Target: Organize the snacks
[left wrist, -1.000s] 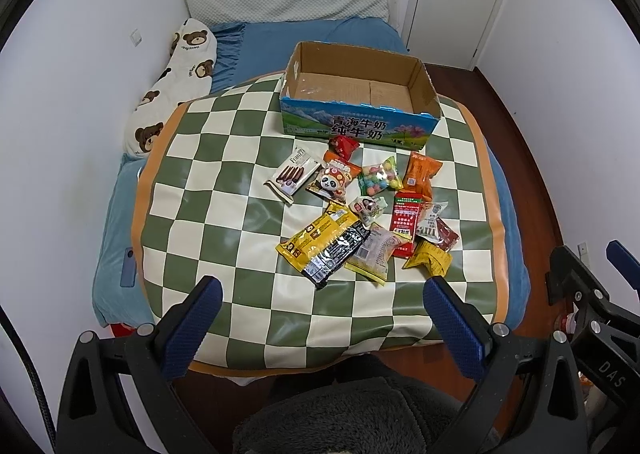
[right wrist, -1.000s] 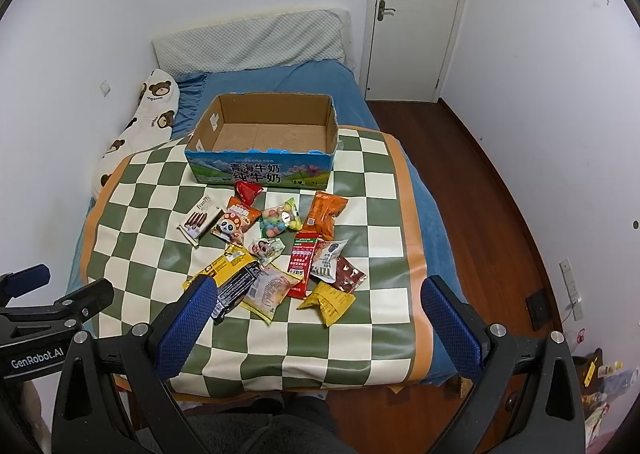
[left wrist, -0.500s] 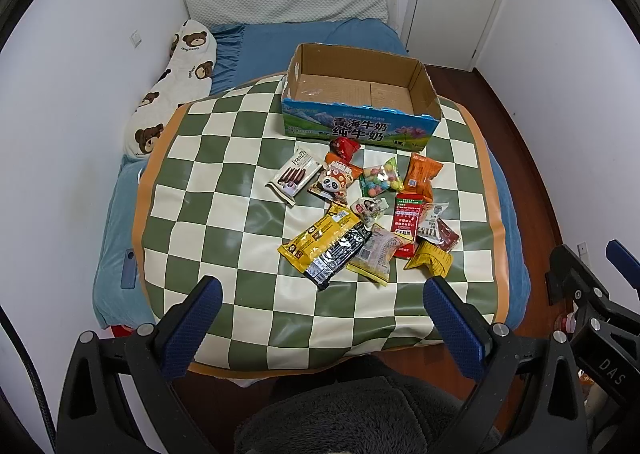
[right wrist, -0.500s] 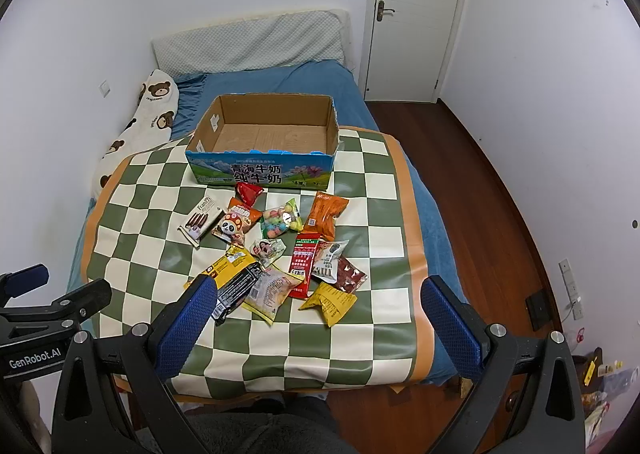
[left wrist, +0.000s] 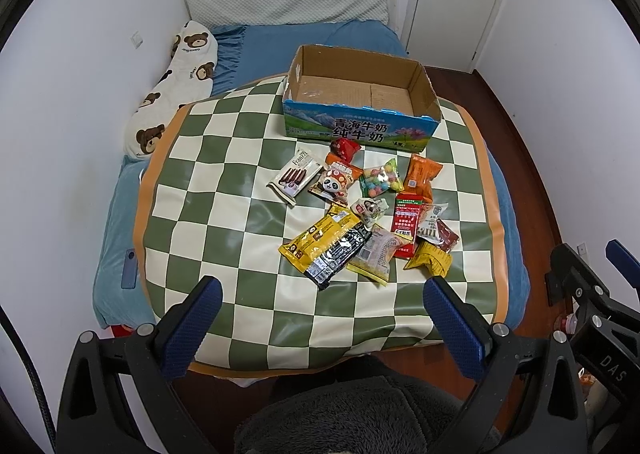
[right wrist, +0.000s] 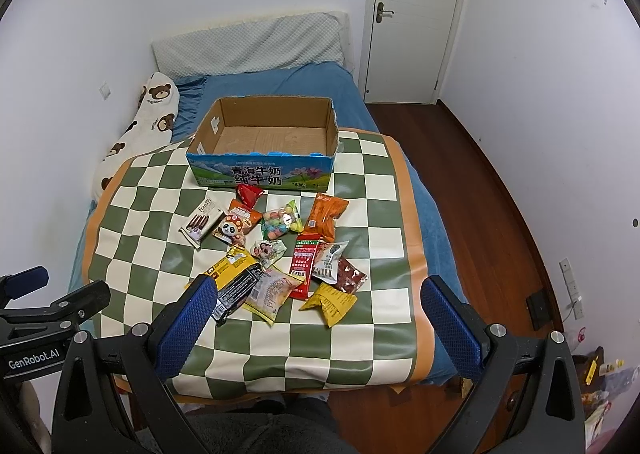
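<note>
An empty cardboard box (left wrist: 416, 124) with blue printed sides stands at the far side of the checkered mat (left wrist: 224, 190); it also shows in the right wrist view (right wrist: 208, 170). Several snack packets lie in a pile in front of it, among them a yellow bar (left wrist: 316, 236), an orange bag (left wrist: 422, 176) and a panda packet (left wrist: 334, 184); the pile (right wrist: 280, 254) shows in the right wrist view too. My left gripper (left wrist: 322, 288) is open and empty above the mat's near edge. My right gripper (right wrist: 318, 288) is open and empty, near the pile's front.
The mat (right wrist: 360, 334) lies on a blue bed (left wrist: 272, 42) with a bear-print pillow (left wrist: 172, 94) at the left. A white door (right wrist: 416, 14) and wooden floor (right wrist: 492, 194) are at the right. White walls close in on both sides.
Both grippers have drifted slightly forward toward the mat; the right one now reaches over the pile's front. Nothing on the mat has moved.
</note>
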`<state>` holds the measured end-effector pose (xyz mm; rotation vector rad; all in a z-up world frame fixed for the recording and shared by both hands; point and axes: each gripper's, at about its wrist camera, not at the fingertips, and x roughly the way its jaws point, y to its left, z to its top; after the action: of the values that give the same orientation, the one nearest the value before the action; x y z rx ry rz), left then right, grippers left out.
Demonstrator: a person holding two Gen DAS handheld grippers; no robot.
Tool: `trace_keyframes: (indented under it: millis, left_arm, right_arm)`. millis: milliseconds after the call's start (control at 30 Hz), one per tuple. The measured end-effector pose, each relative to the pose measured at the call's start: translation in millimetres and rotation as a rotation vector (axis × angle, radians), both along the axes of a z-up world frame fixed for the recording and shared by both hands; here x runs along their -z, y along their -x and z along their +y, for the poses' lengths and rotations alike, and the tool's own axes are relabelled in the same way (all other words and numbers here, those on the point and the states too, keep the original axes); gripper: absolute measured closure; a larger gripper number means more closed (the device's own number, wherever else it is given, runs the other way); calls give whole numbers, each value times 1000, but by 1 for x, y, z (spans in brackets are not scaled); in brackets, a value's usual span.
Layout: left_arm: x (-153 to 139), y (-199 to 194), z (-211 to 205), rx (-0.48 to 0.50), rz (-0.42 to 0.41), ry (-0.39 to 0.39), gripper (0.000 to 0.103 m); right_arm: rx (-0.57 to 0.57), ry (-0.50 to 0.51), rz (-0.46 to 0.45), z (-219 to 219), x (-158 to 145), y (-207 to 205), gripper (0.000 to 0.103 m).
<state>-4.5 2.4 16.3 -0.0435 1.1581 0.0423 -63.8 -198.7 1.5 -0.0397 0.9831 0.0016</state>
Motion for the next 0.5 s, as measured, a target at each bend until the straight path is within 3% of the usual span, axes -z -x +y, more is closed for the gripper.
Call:
trace_keyframes:
  millis: [500]
  left_arm:
    - [-2, -1, 1, 3, 0, 6, 0]
  right_arm:
    - [-1, 0, -4, 0, 0, 1, 0]
